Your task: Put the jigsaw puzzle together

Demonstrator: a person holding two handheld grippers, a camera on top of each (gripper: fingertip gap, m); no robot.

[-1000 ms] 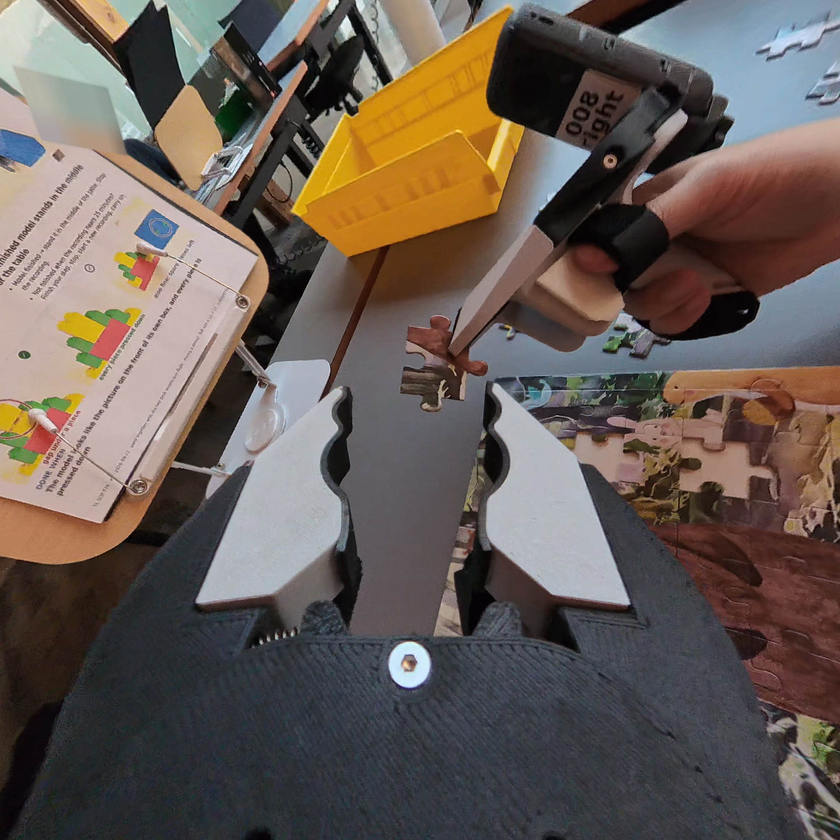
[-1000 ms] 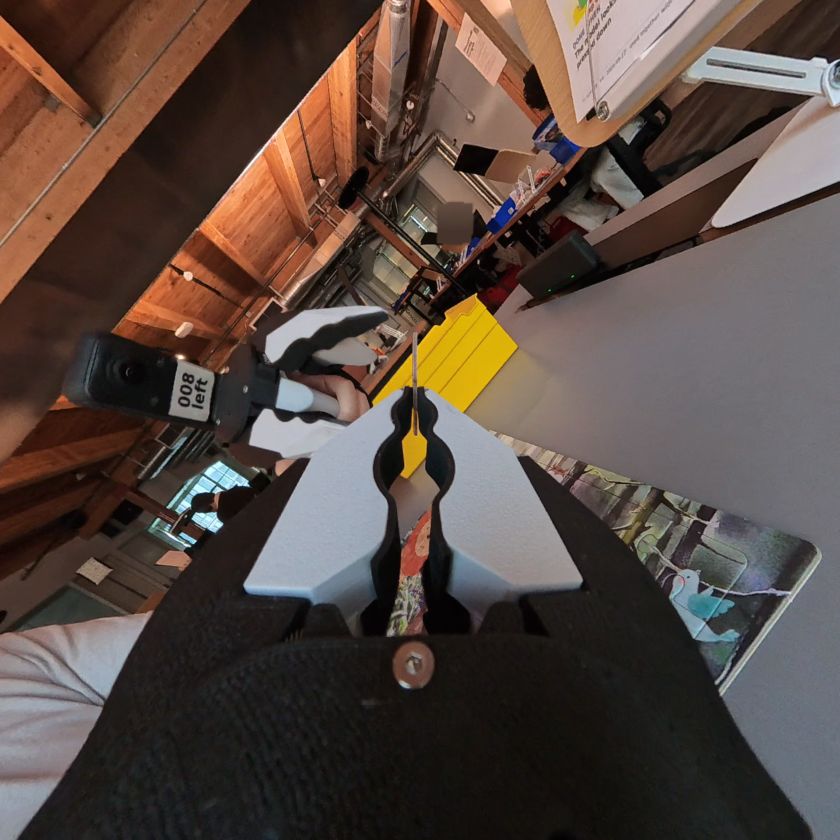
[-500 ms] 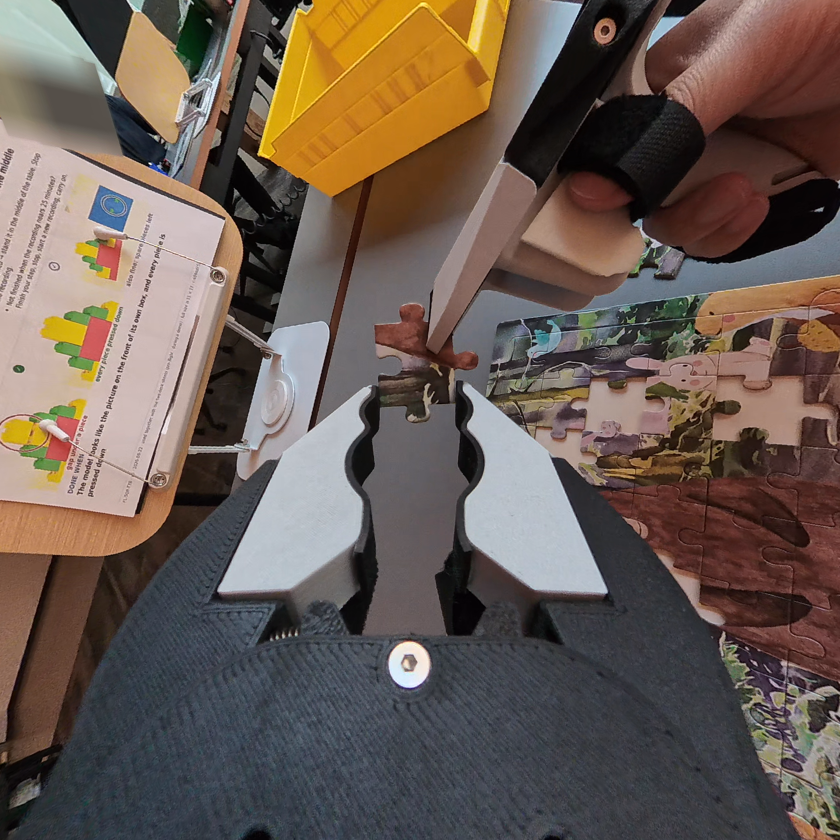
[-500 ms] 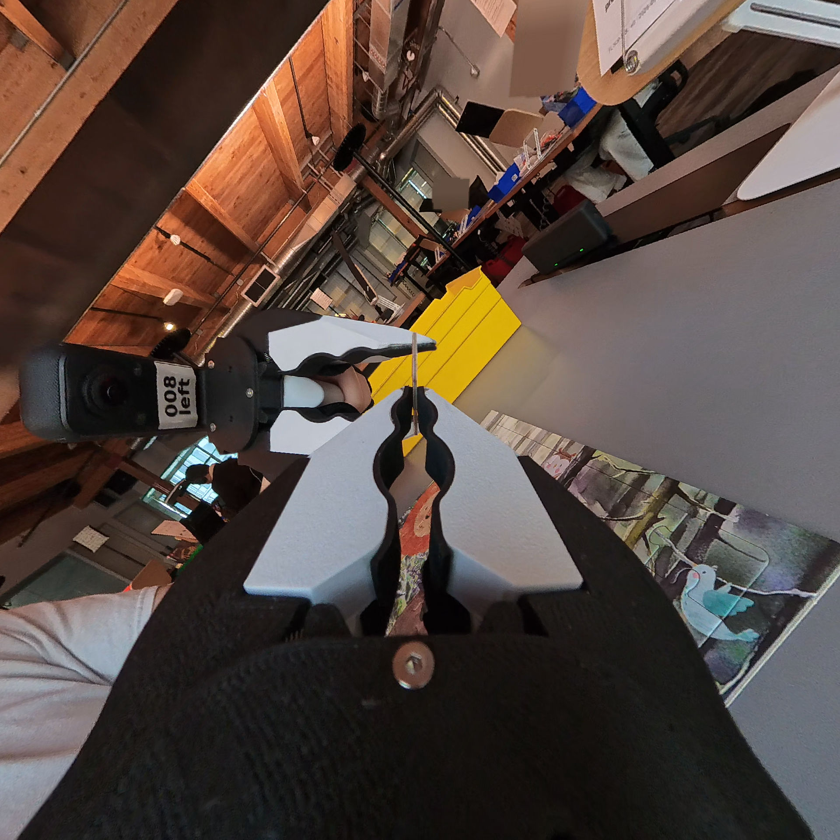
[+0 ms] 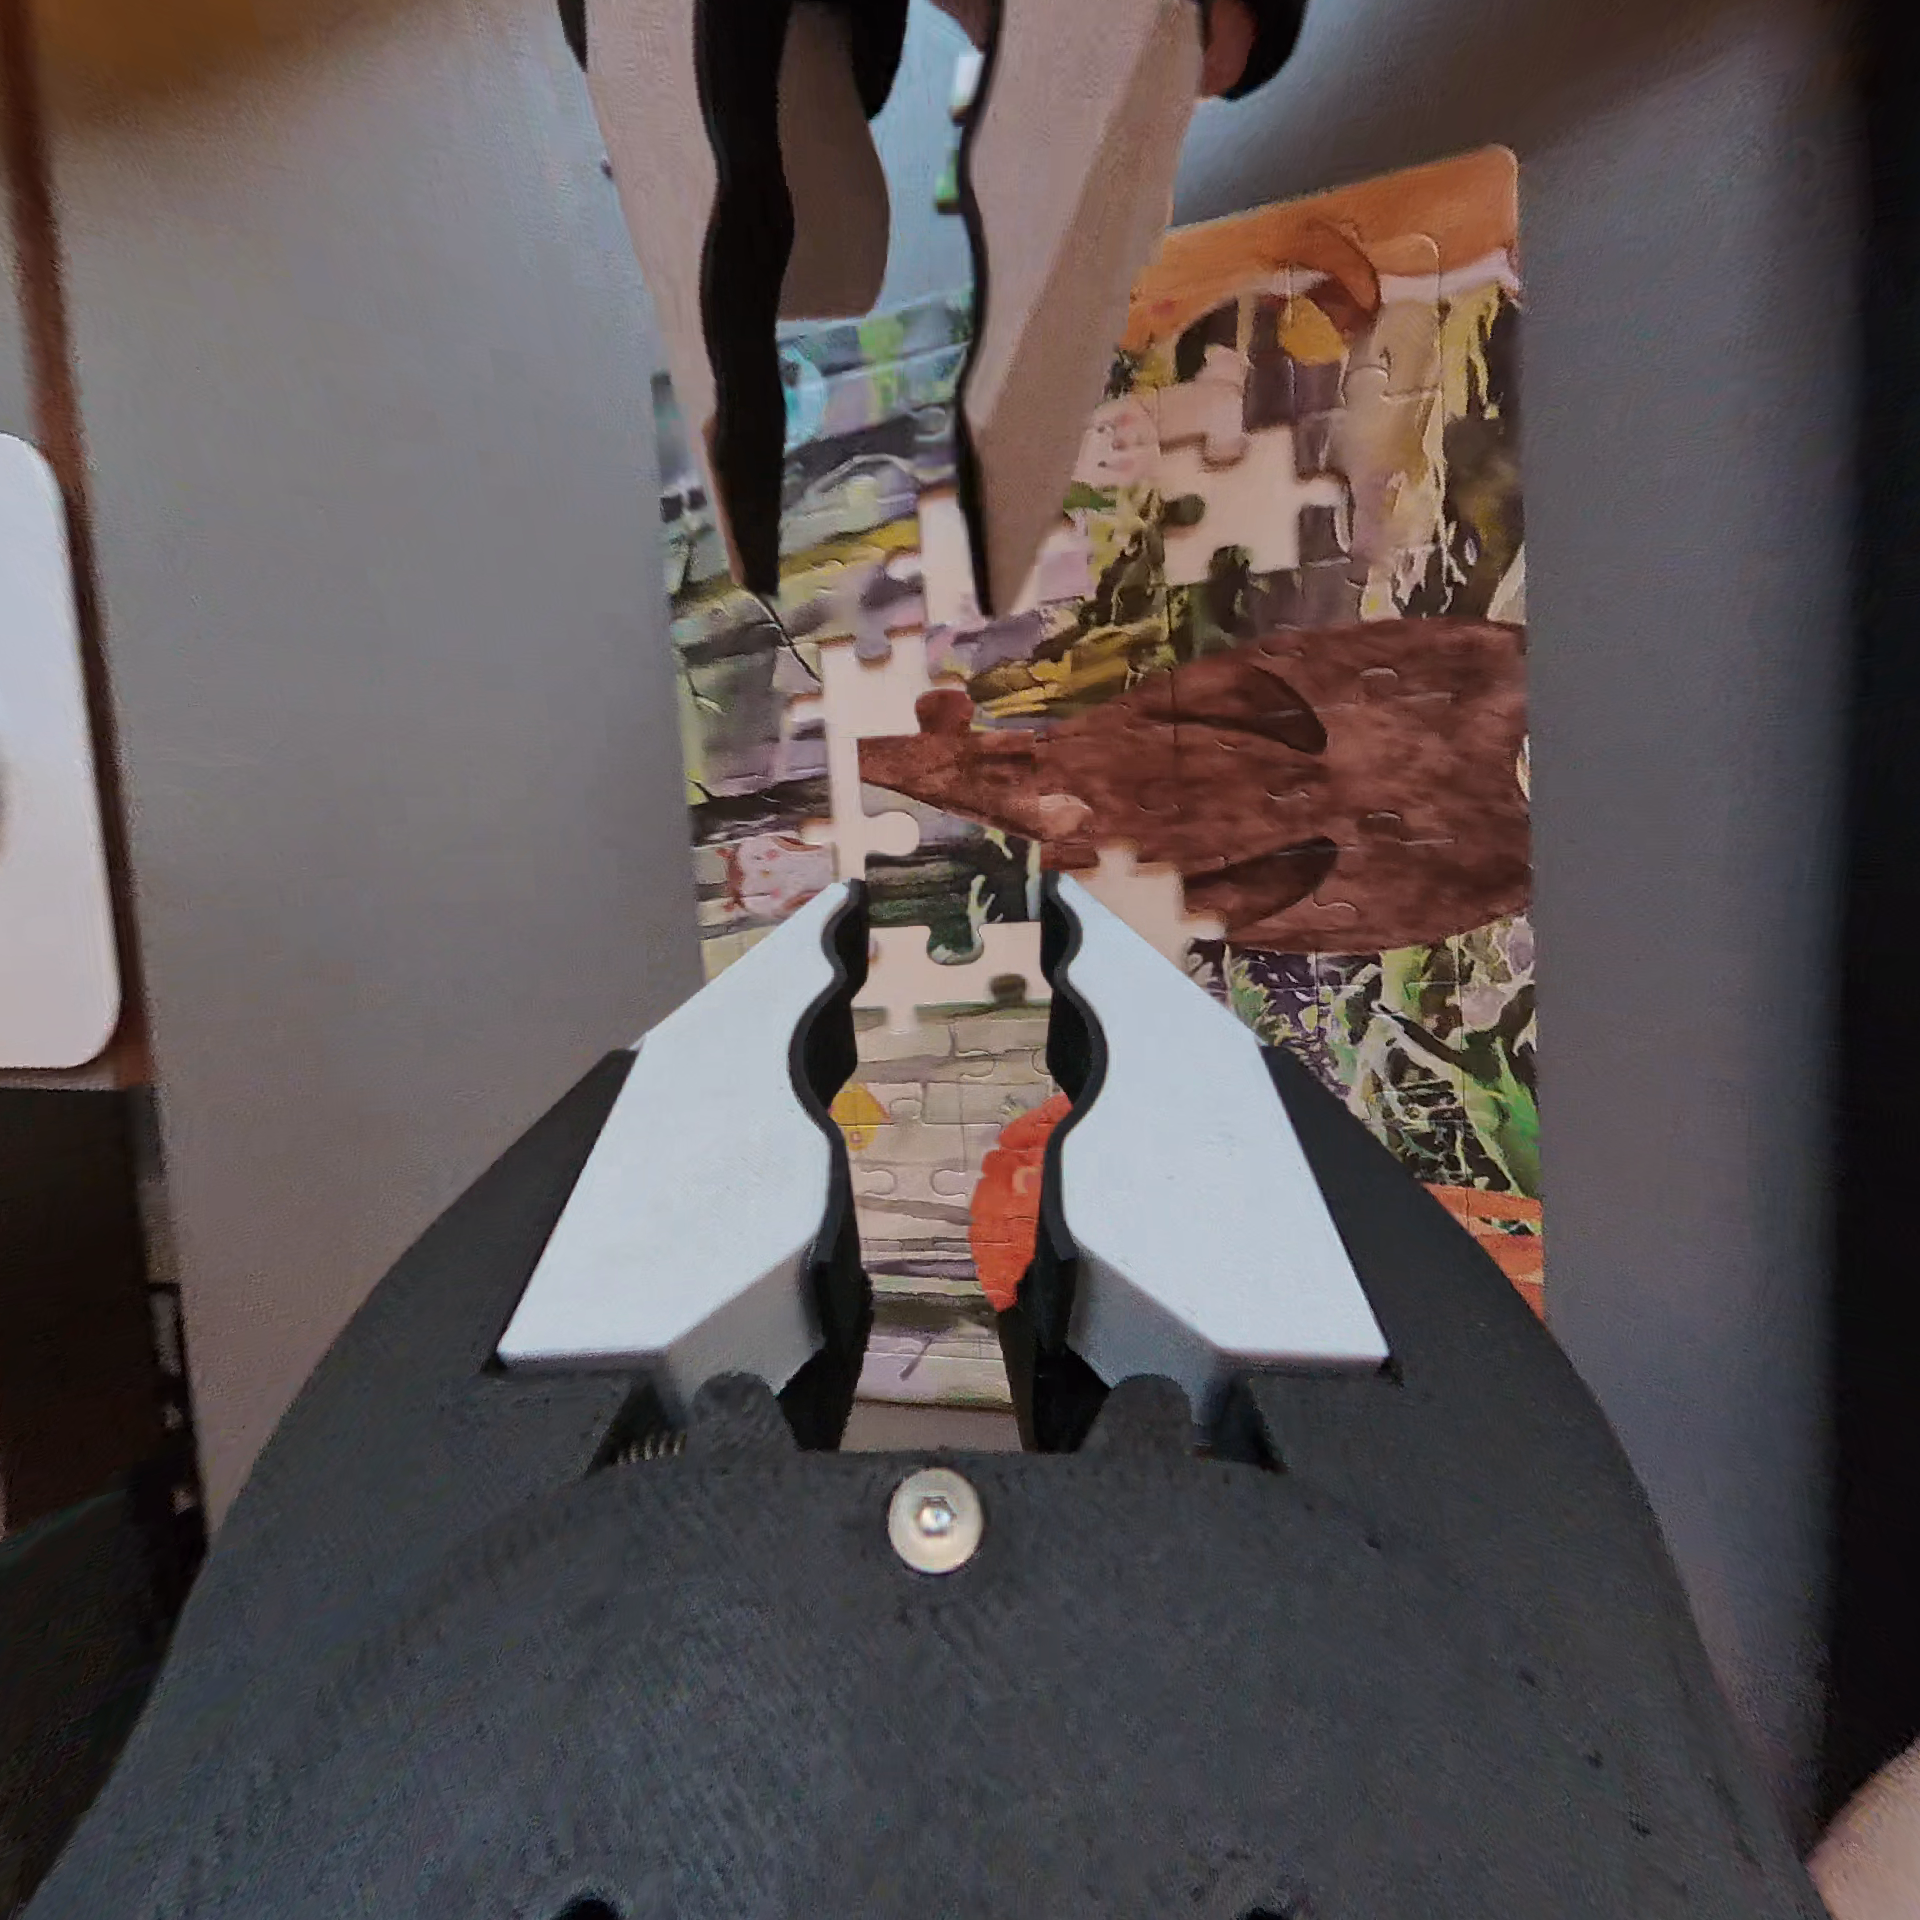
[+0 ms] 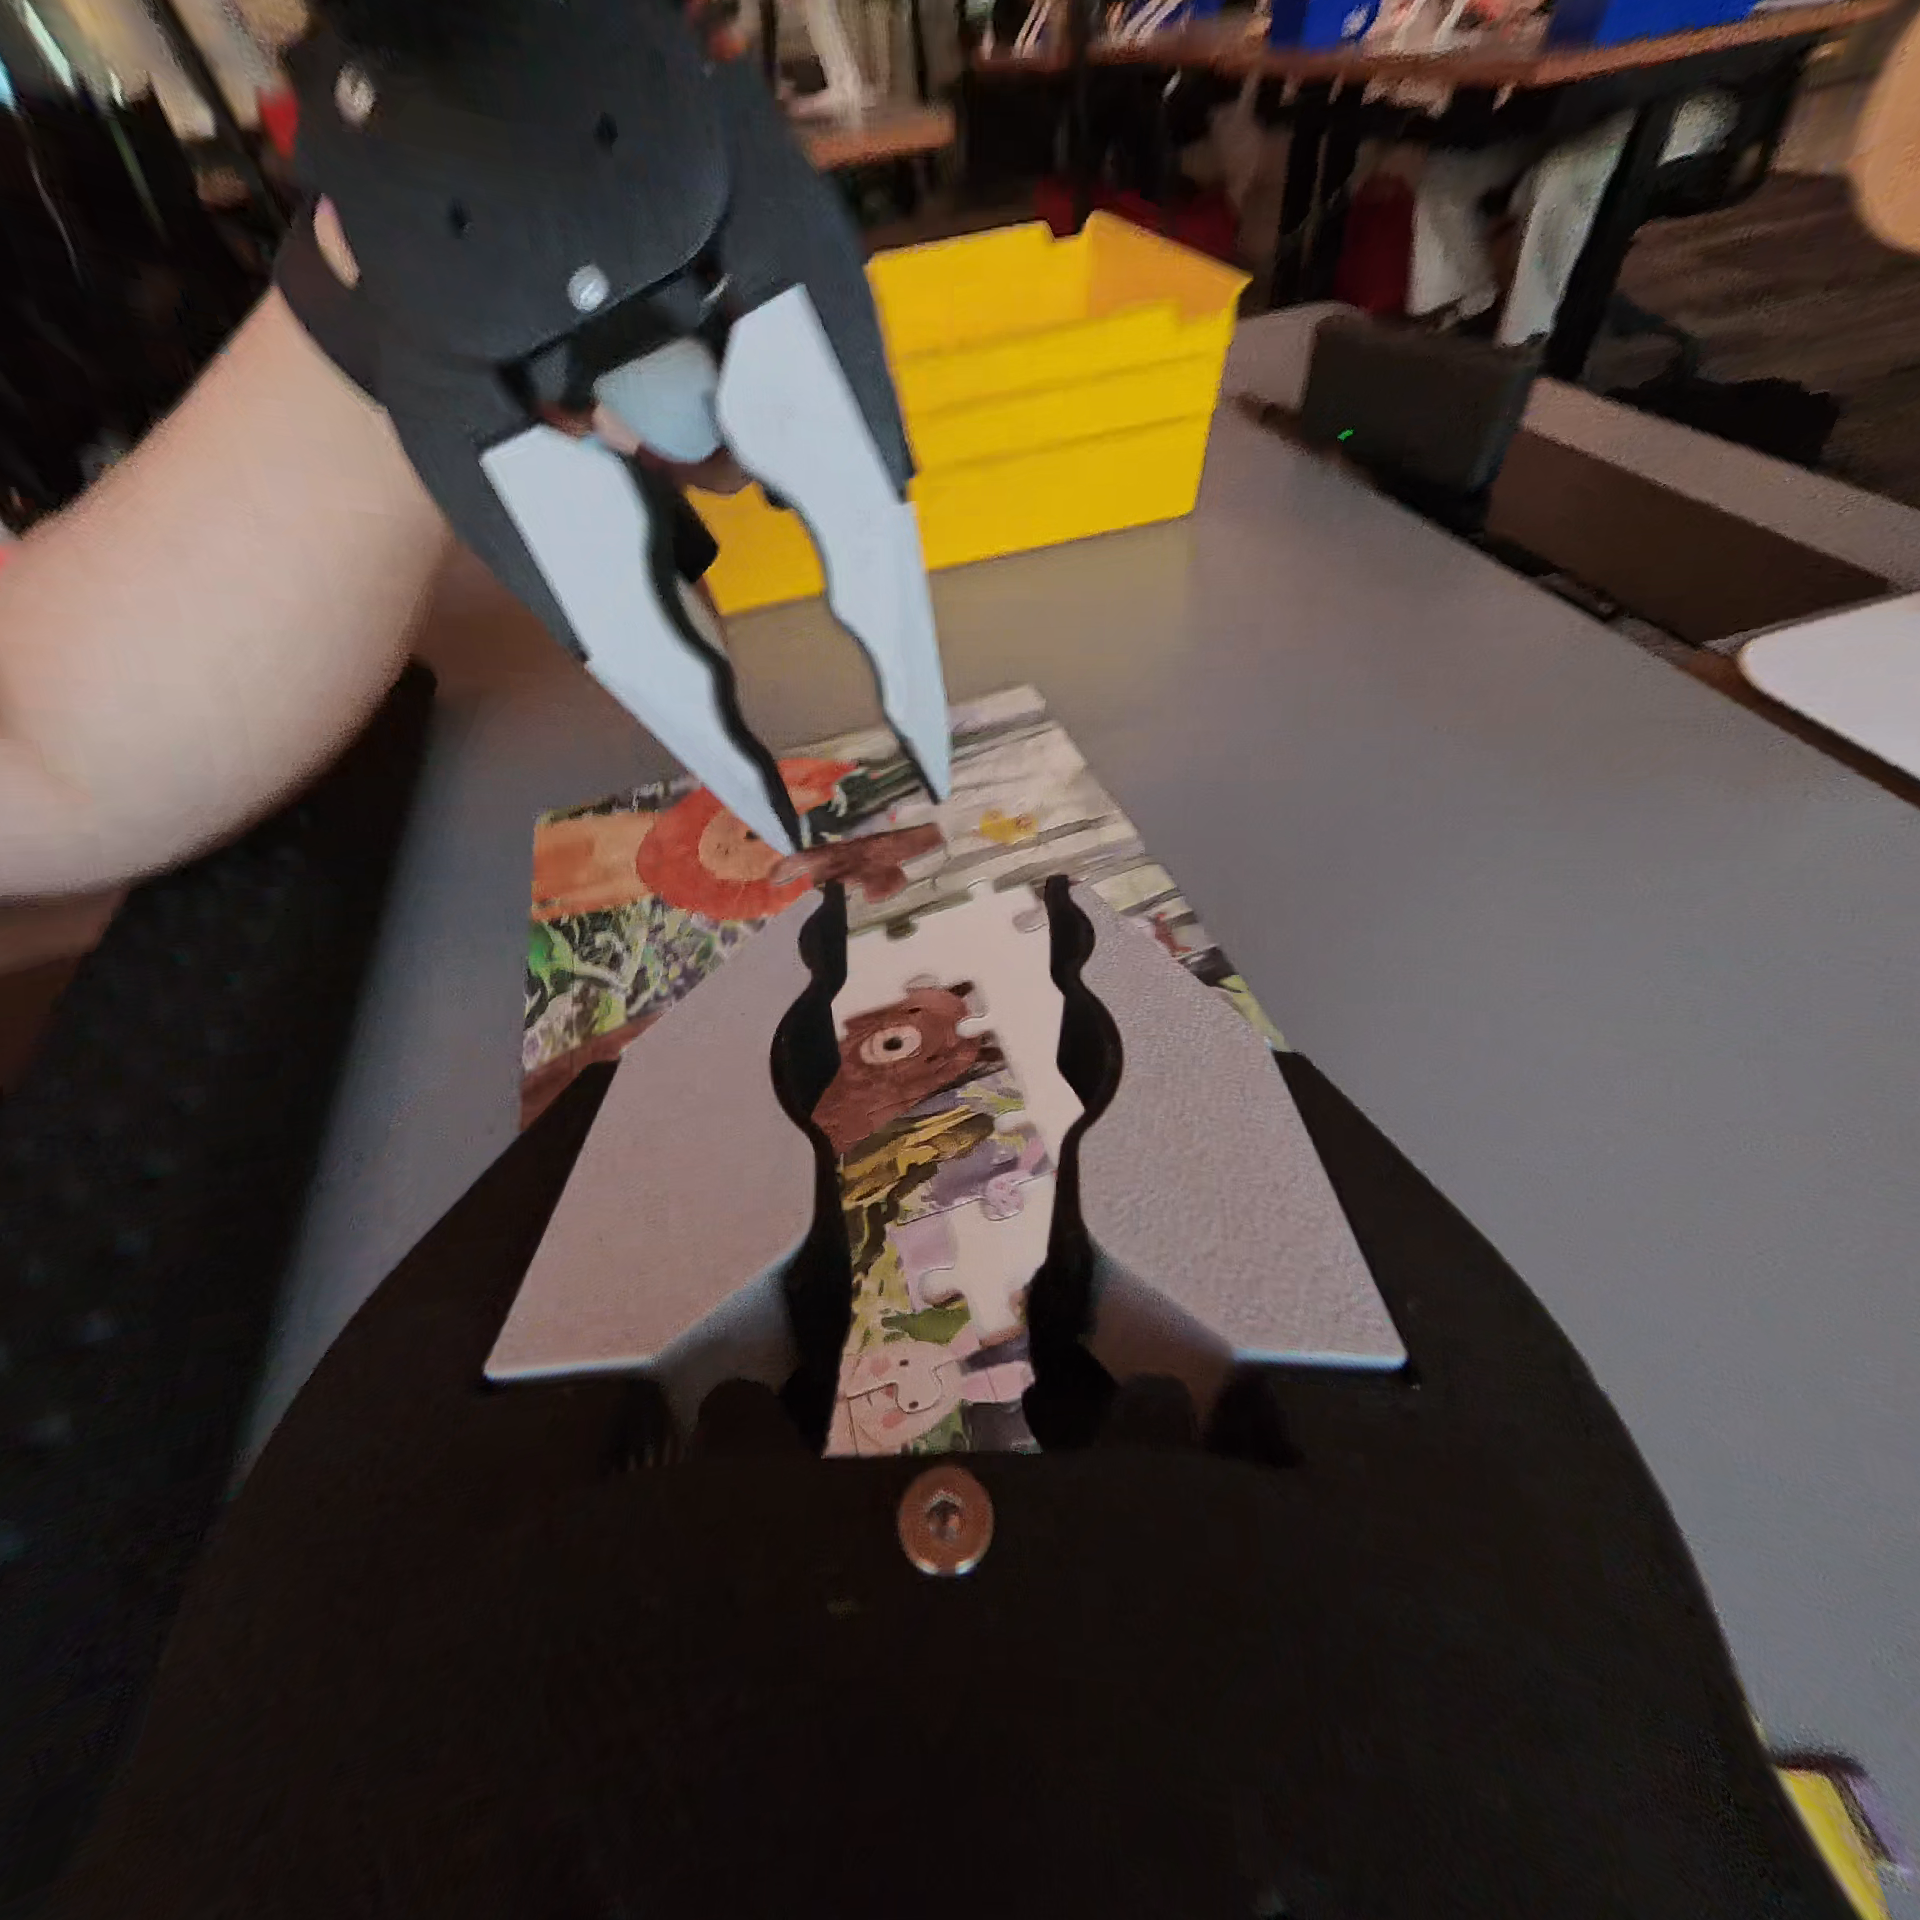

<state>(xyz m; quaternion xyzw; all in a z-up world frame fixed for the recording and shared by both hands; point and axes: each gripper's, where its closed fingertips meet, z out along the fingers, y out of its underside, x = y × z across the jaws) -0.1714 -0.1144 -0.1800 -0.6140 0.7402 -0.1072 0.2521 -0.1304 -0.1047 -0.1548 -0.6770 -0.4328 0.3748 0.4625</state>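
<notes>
Placing a piece [image 6: 878, 857] is the step in hand: it lies loose on the puzzle [image 5: 1351, 790] beneath the left gripper [image 6: 868, 805], apparently unseated. Both left and right gripper [image 6: 940, 899] stand apart, empty. Next: nudge it into its gap.

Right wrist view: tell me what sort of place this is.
Probably a shared workshop or lab. A grey work table holds a part-built colourful cardboard jigsaw puzzle and a yellow plastic storage bin, with more long benches cluttered behind.
</notes>
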